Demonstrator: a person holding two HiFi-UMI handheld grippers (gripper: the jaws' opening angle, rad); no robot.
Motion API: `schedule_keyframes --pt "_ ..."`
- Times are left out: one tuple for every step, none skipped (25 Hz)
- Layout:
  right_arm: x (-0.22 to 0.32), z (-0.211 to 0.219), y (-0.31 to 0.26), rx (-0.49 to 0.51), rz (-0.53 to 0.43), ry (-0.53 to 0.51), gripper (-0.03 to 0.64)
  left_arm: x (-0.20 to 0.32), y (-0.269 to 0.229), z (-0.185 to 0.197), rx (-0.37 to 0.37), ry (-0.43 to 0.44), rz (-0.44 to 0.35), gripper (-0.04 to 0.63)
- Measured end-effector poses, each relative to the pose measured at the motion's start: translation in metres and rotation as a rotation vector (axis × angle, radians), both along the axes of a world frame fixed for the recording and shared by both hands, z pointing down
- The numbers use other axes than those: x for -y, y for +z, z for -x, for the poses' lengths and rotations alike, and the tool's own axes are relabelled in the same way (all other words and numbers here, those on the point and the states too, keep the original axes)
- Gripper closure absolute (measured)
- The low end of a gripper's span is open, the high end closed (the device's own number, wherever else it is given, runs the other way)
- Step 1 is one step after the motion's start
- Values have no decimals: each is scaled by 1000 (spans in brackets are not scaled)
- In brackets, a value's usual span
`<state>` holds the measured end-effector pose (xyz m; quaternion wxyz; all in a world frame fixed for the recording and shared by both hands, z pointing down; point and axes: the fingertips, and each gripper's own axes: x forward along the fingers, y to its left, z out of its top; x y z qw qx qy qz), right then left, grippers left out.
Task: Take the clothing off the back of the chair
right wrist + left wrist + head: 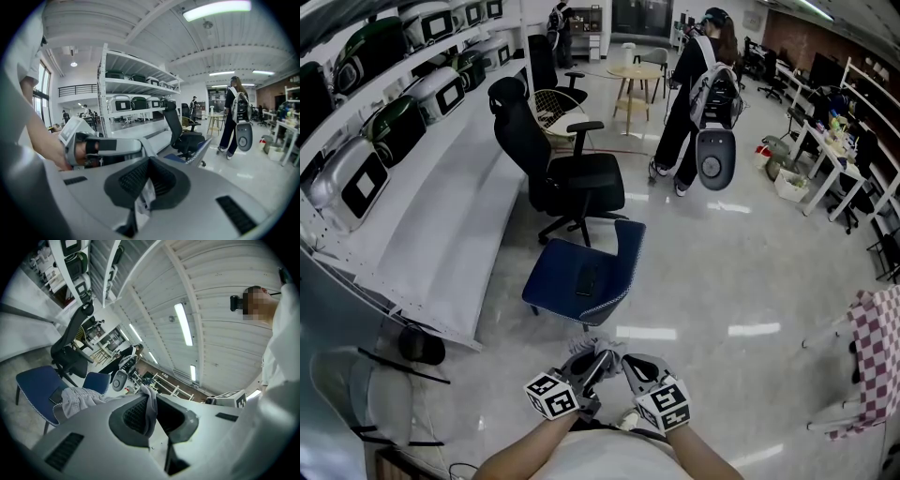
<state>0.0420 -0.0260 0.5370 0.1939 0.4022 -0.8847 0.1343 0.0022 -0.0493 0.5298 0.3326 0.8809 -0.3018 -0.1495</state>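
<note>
The left tongs (151, 404) and right tongs (146, 183) are both clamped on the pale grey clothing (82, 399), on the near side of the blue chair (555, 272).

No lettering reads anywhere; the white tag (140, 200) in the right hand-held gripper (148, 165) may carry print, blurred.

Right claw (149, 164) tight on a pale scrap of, seemingly, clothing (146, 197); black office chair (180, 131) beyond.
</note>
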Motion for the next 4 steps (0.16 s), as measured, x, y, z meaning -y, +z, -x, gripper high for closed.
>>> schedule_keyframes --pt "0 0 0 0 1 0 600 0 0 0 -2 -1 3 561" --pt "0 0 1 -1 1 0 601 -1 1 0 -5 -1 4 561" --pt "-1 1 1 -1 1 0 600 -1 1 0 -7 0 4 561" --pt "-1 1 1 -2 1 0 600 -1 2 1 -9 0 4 561"
